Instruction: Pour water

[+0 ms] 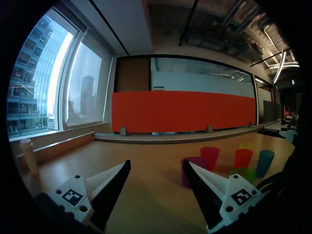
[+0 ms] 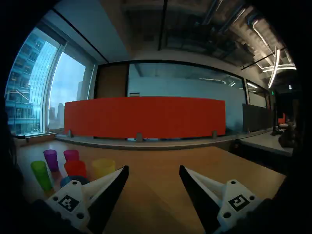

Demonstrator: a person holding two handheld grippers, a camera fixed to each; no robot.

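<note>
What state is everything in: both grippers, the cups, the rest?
left gripper: open, holding nothing
right gripper: open, holding nothing
green cup: upright
purple cup: upright
pink cup: upright
red cup: upright
yellow cup: upright
blue cup: upright, partly behind a gripper finger
tan container: upright, near the window
Cup contents: cannot tell

The left claw [image 1: 156, 162] has two wedge-shaped fingers [image 1: 111, 187], white on their upper faces and black along the inner gripping sides, each tapering to a point. A square black-and-white marker [image 1: 73, 197] sits on the broad white base of each finger, with small dark round holes dotted around the marker. The right claw [image 2: 153, 167] is built alike, with white-and-black fingers [image 2: 202, 195] and a marker [image 2: 238, 202] ringed by dark holes.
</note>
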